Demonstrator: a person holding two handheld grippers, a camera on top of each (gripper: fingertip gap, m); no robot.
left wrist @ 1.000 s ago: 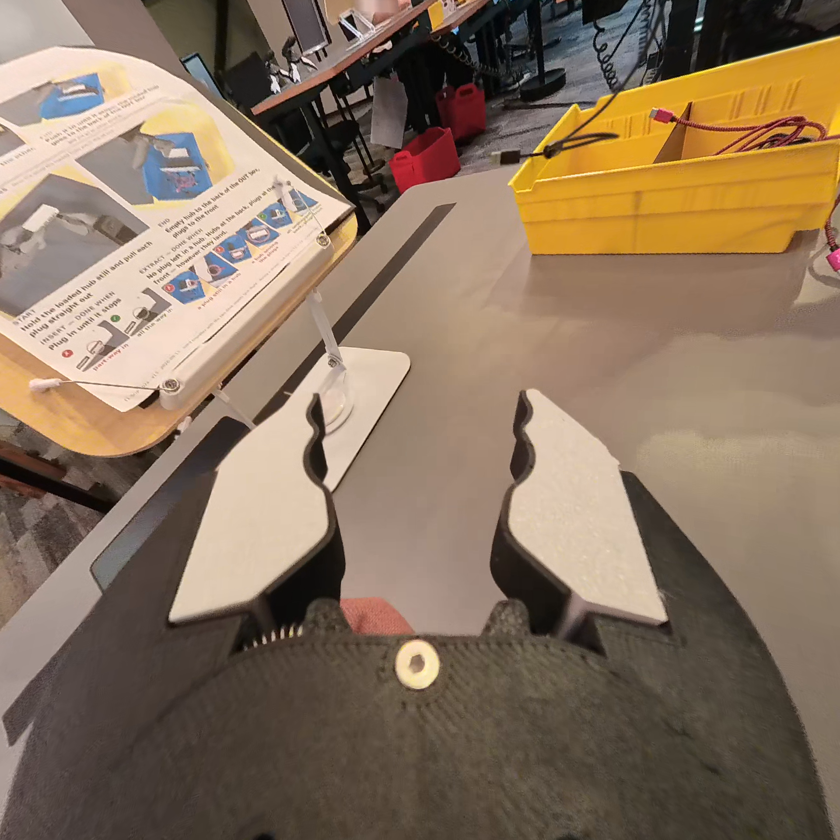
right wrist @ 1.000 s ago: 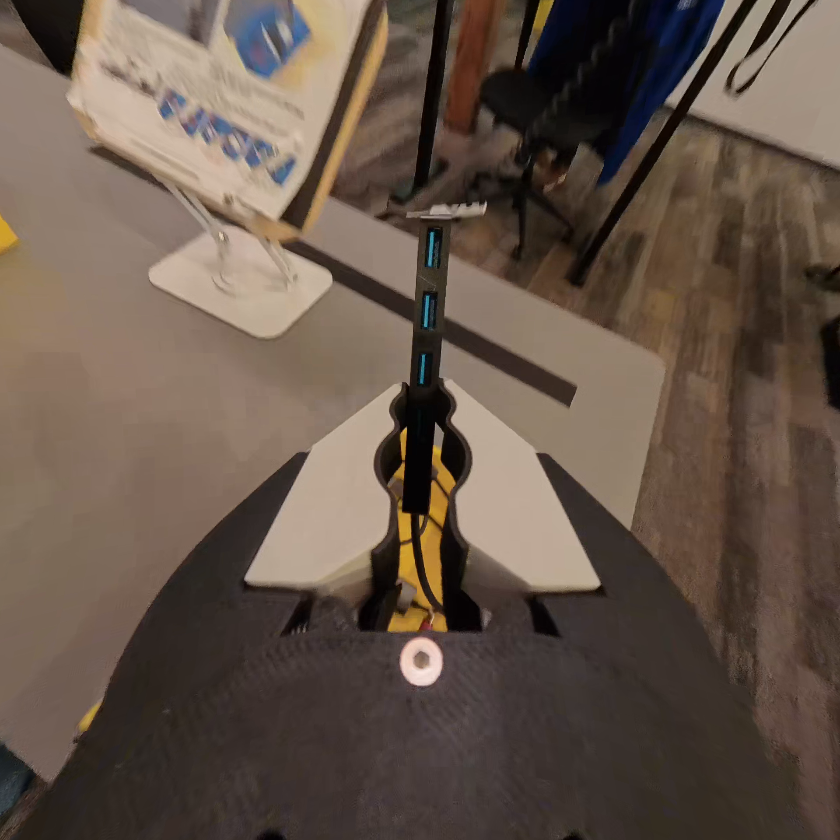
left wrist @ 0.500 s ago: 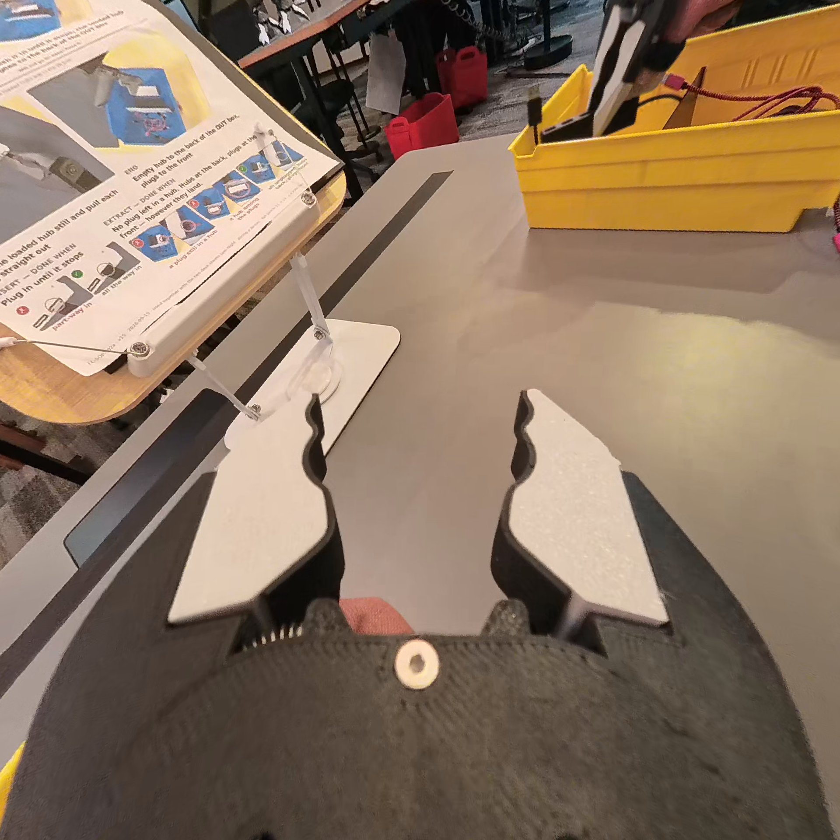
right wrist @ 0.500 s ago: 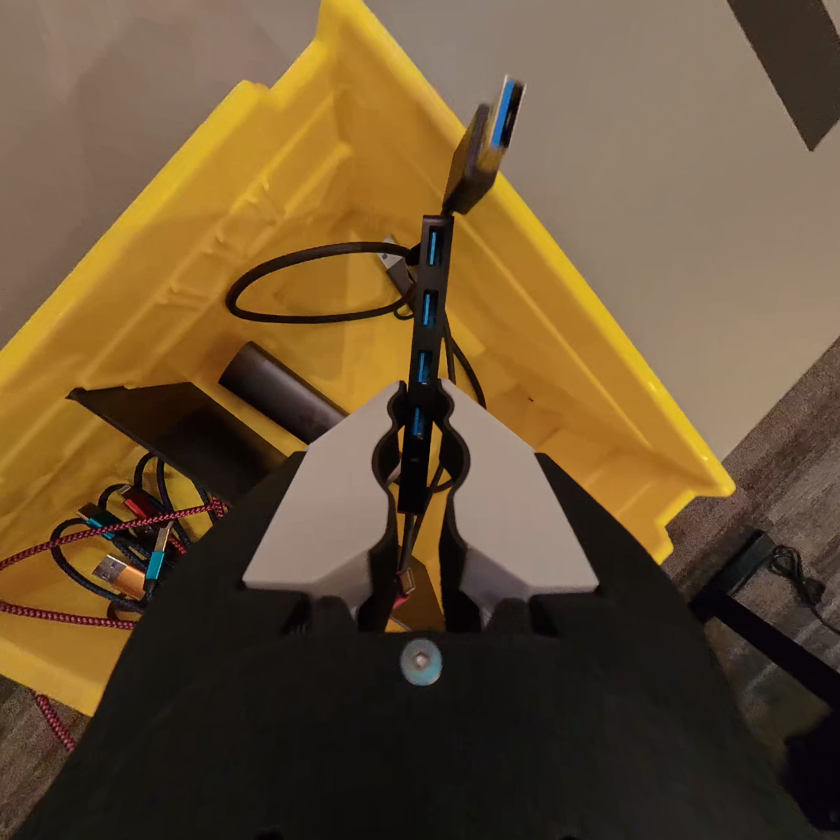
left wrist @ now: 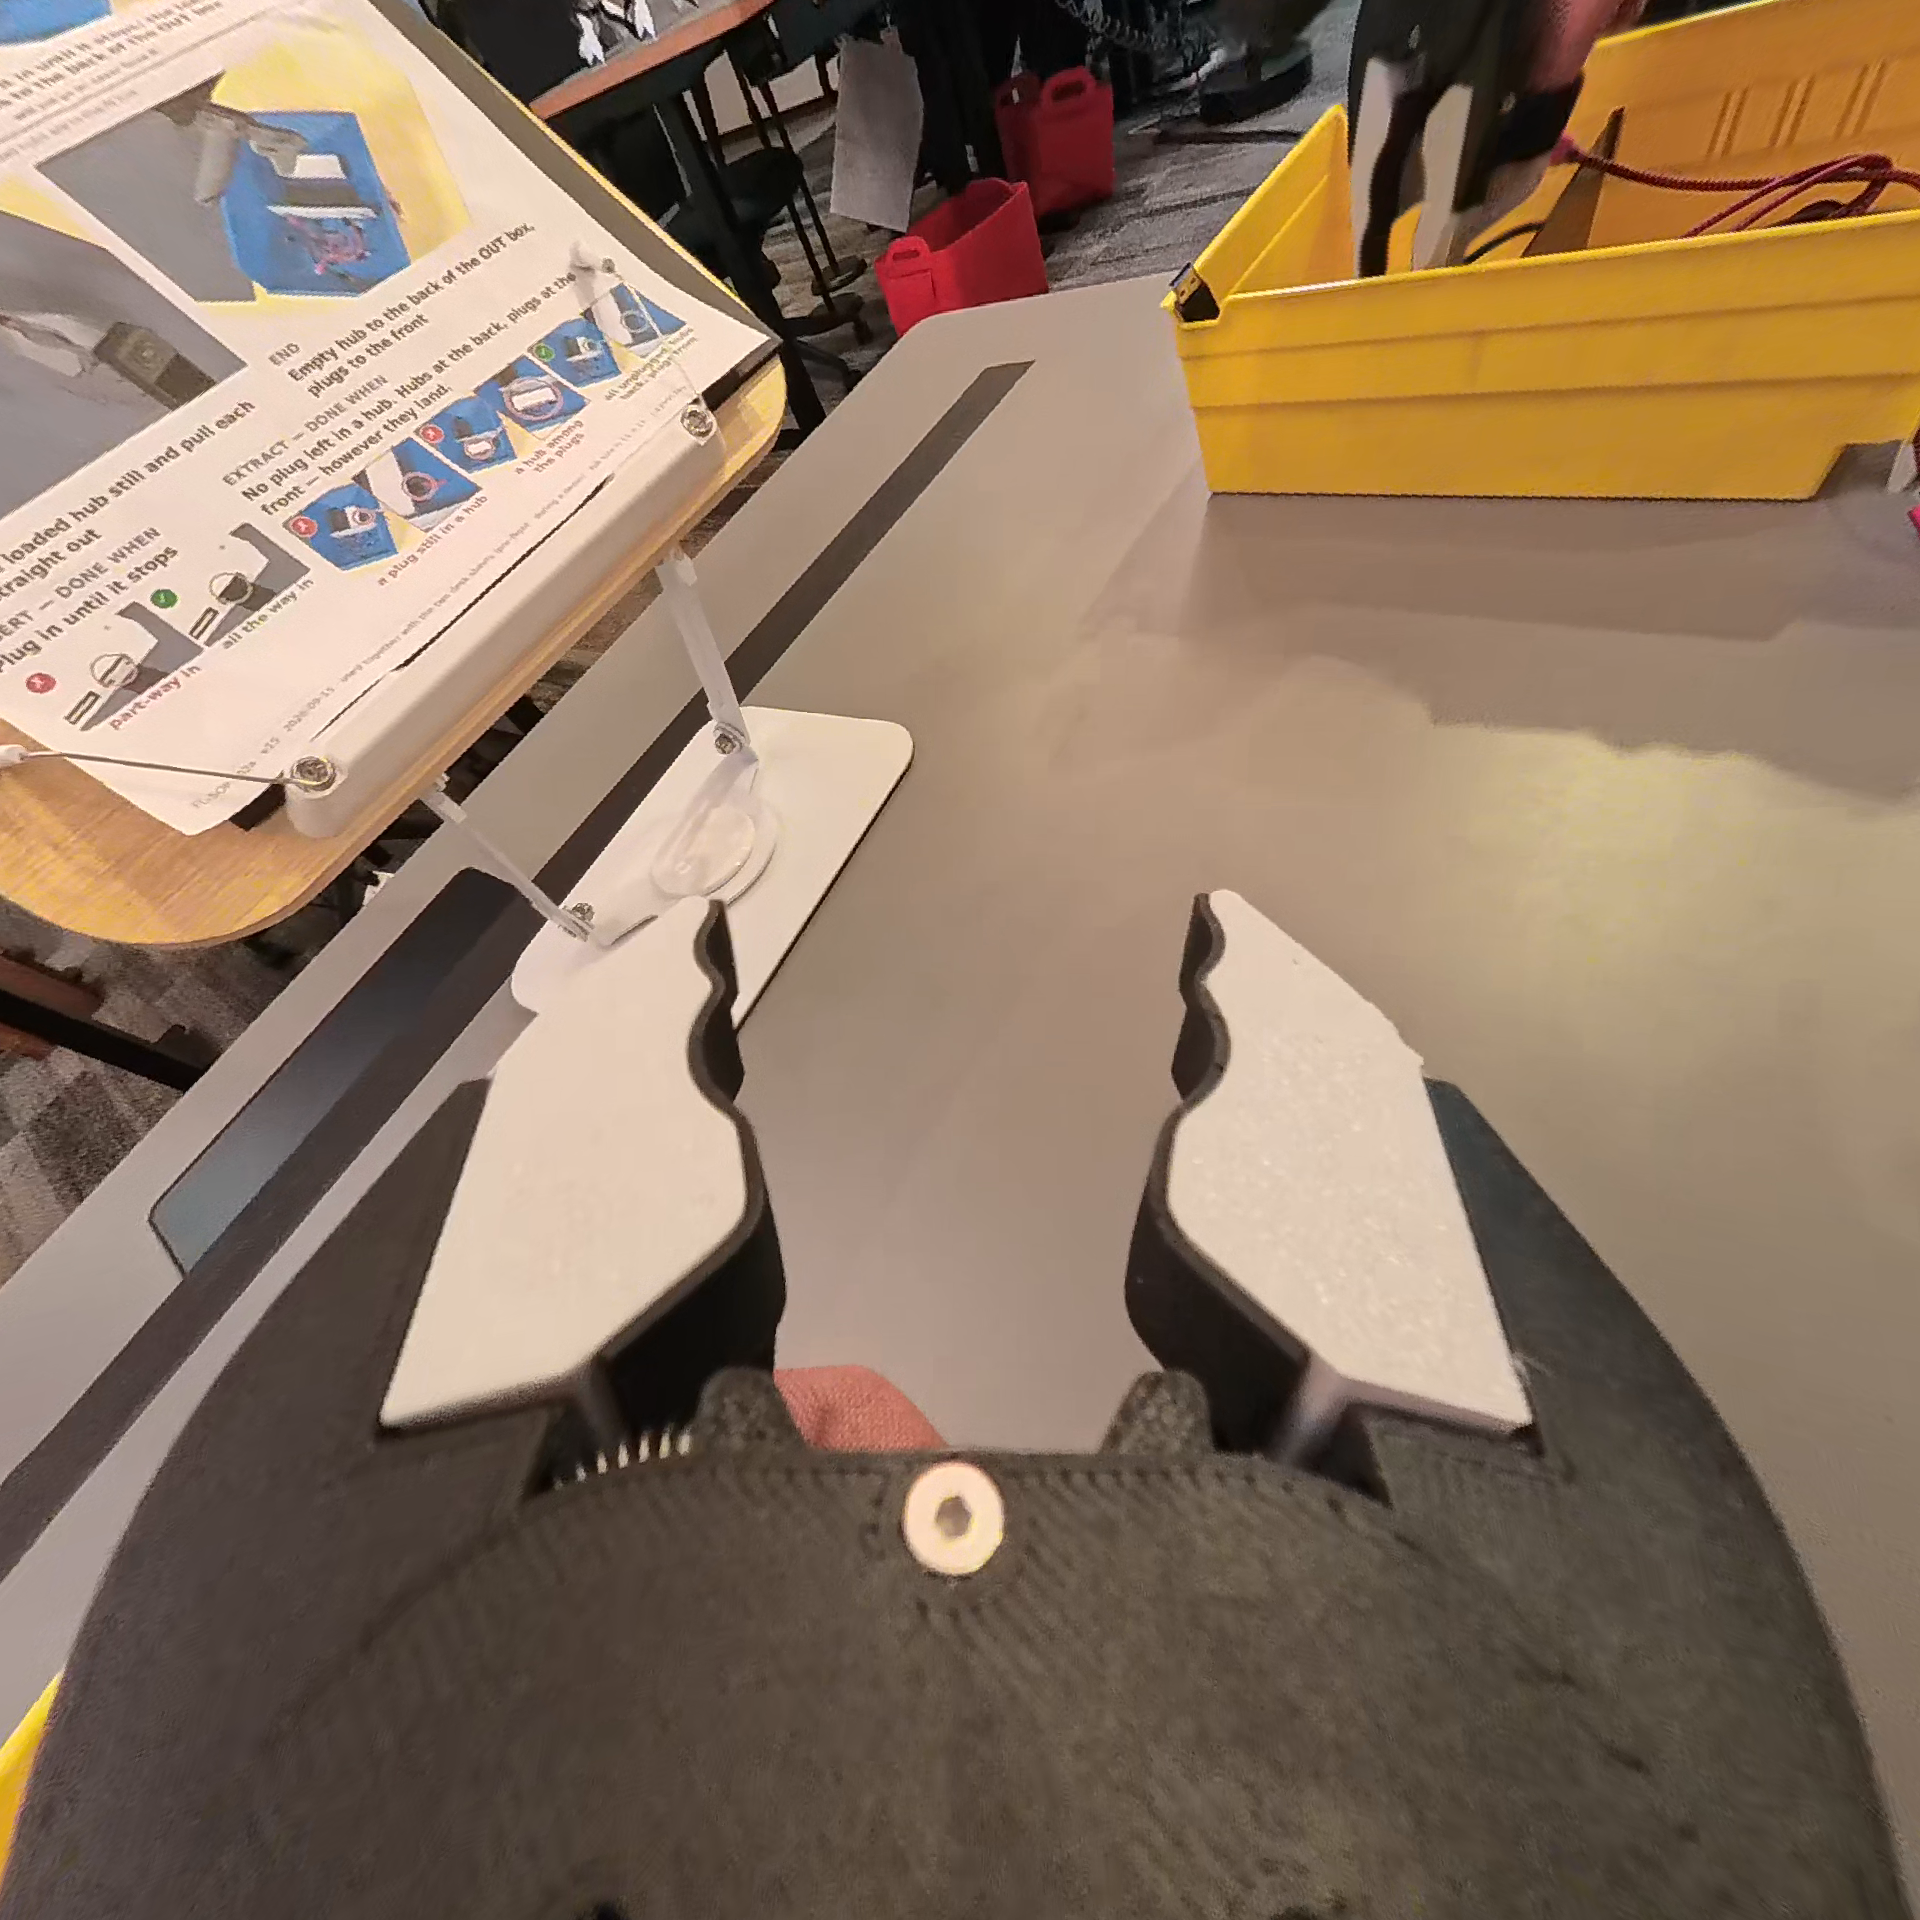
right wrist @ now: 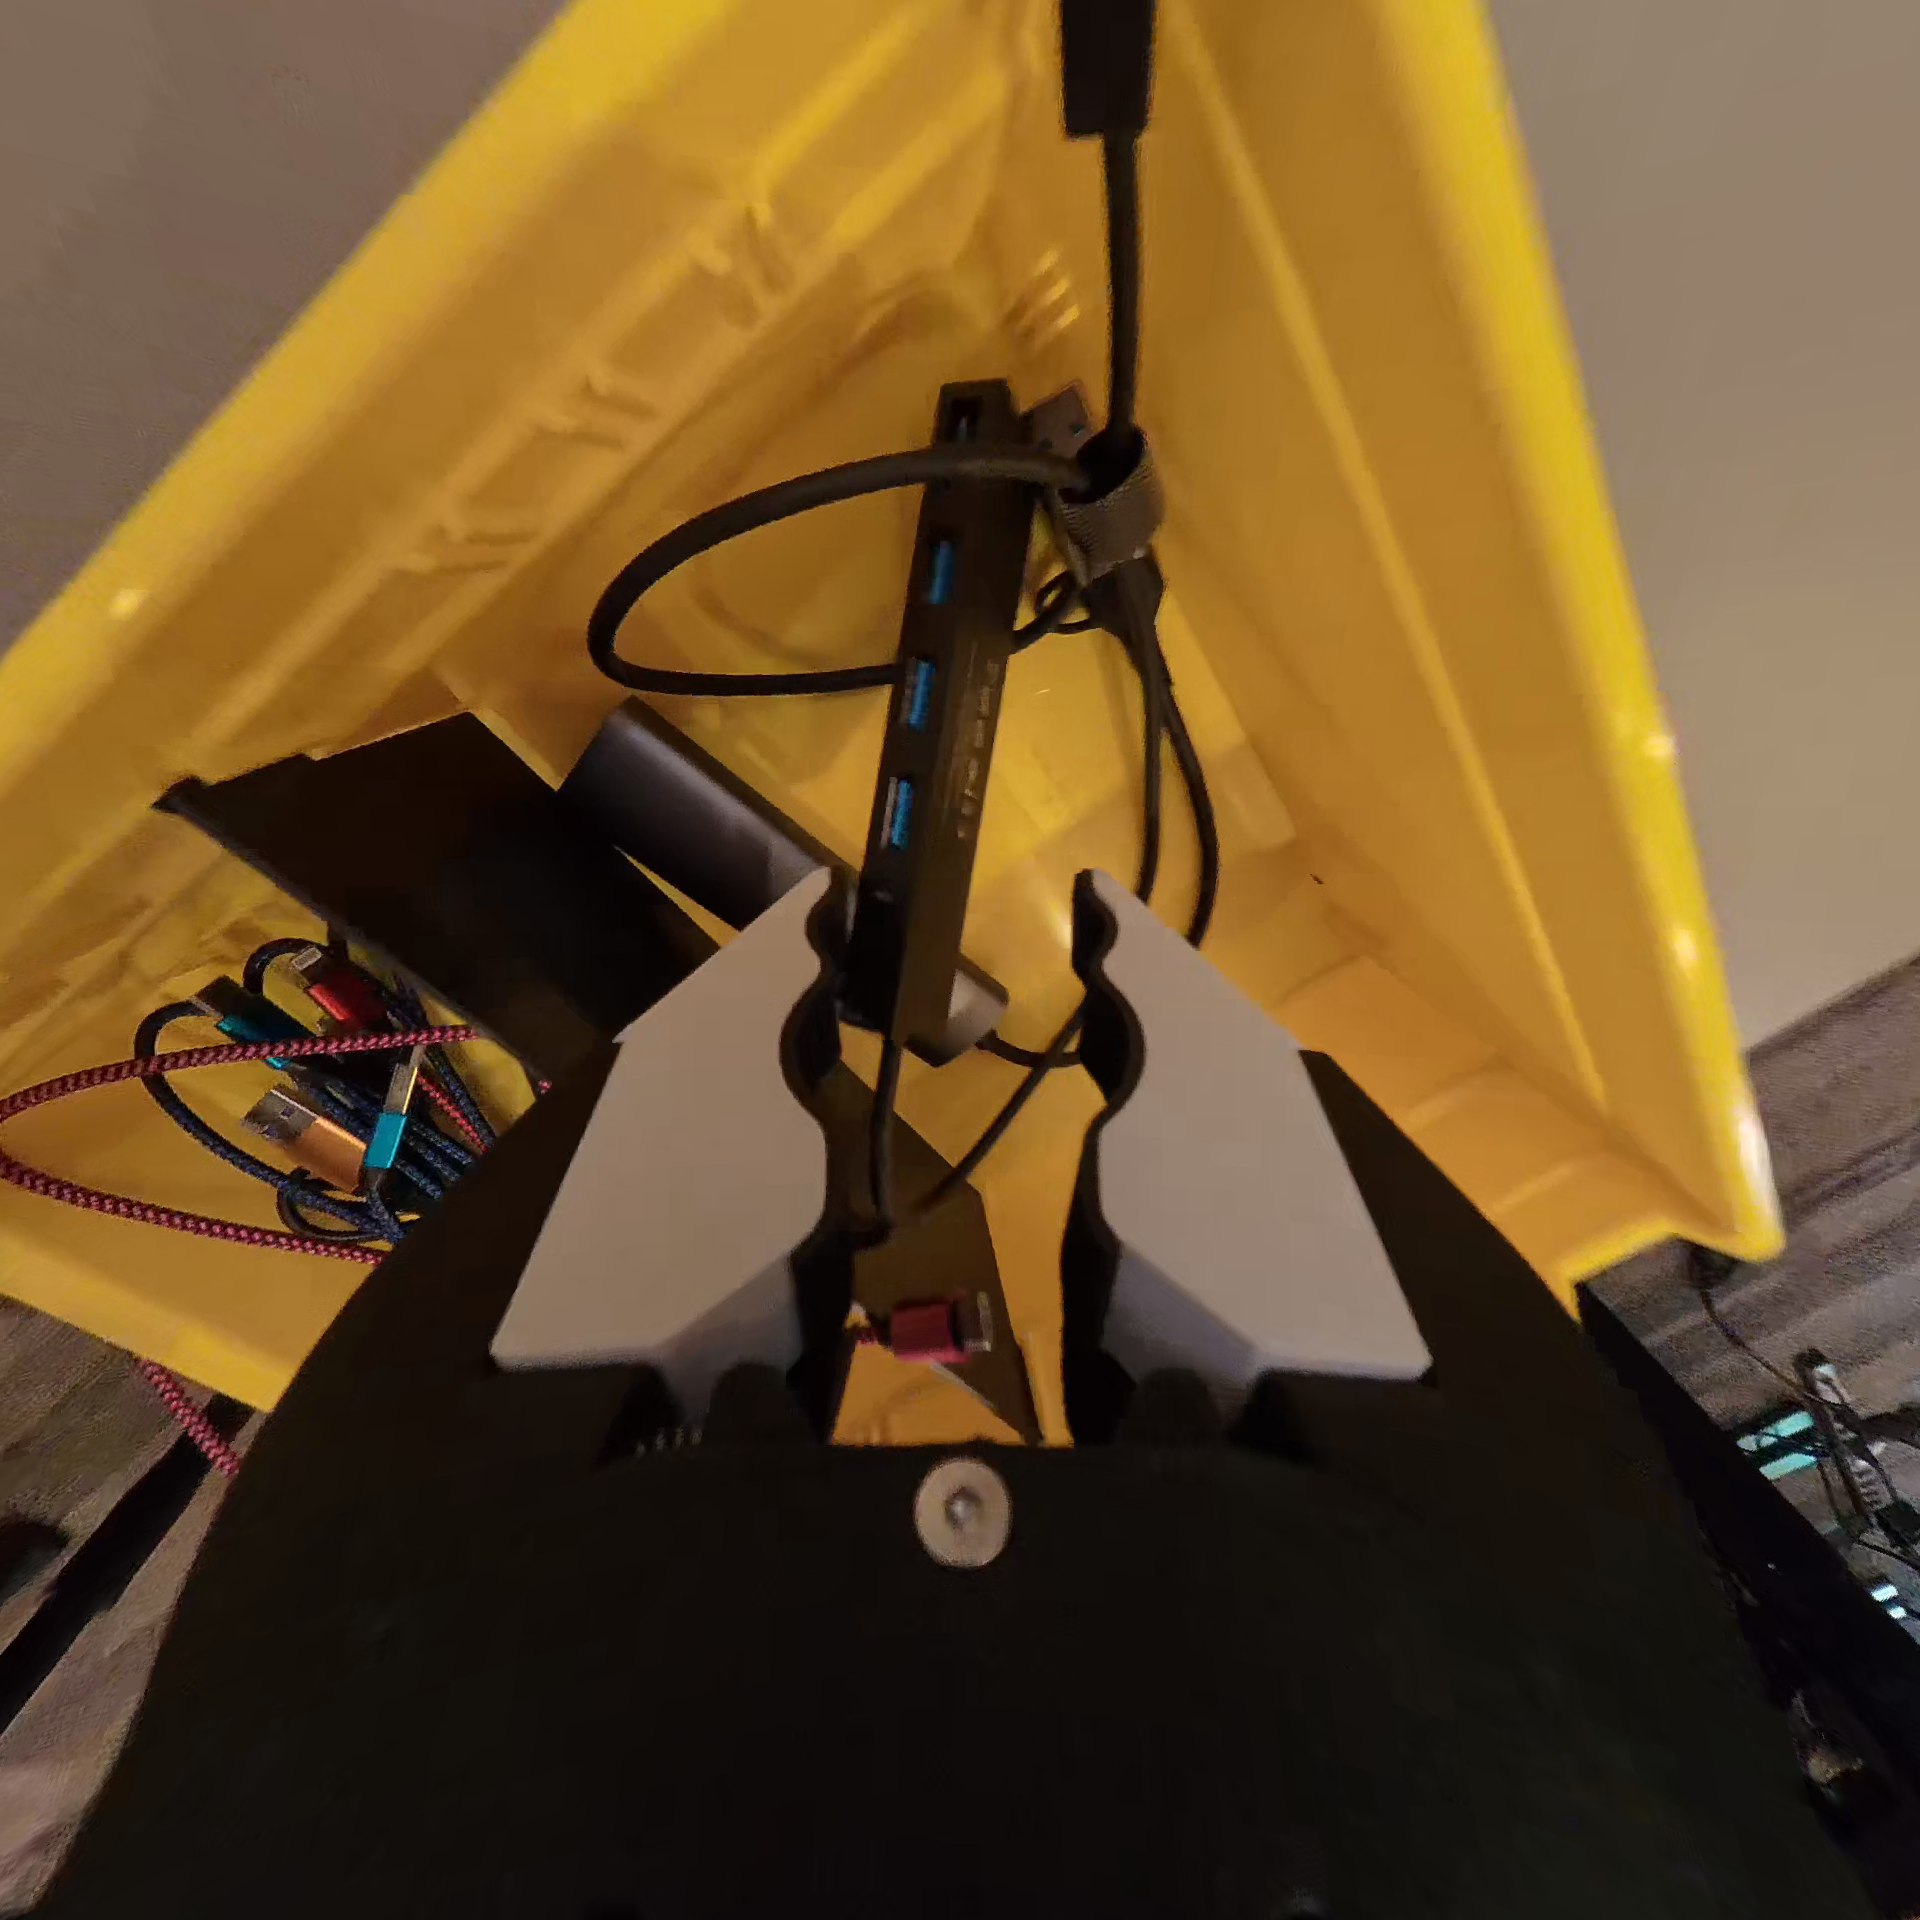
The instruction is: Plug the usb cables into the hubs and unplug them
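Right wrist view: yellow bin (right wrist: 1403, 623) fills the frame, split by a black divider (right wrist: 416, 831). Compartment in centre frame holds a black USB hub (right wrist: 935, 727) with blue ports, its looped black cable (right wrist: 727, 582) strapped at the top, and a grey hub (right wrist: 686, 790) beneath. Lower-left compartment holds braided USB cables (right wrist: 312, 1091), red and blue. Right tool (right wrist: 956, 894) jaws parted; hub leans against left finger, not clamped. Left wrist view: left tool (left wrist: 956, 914) wide open, empty, over the grey bench (left wrist: 1351, 779); instruction stand (left wrist: 312, 416) upper left.

The right hand-held gripper (right wrist: 951, 894), jaws parted, hovers over a black USB hub (right wrist: 940, 717) in the yellow bin (right wrist: 1455, 831).
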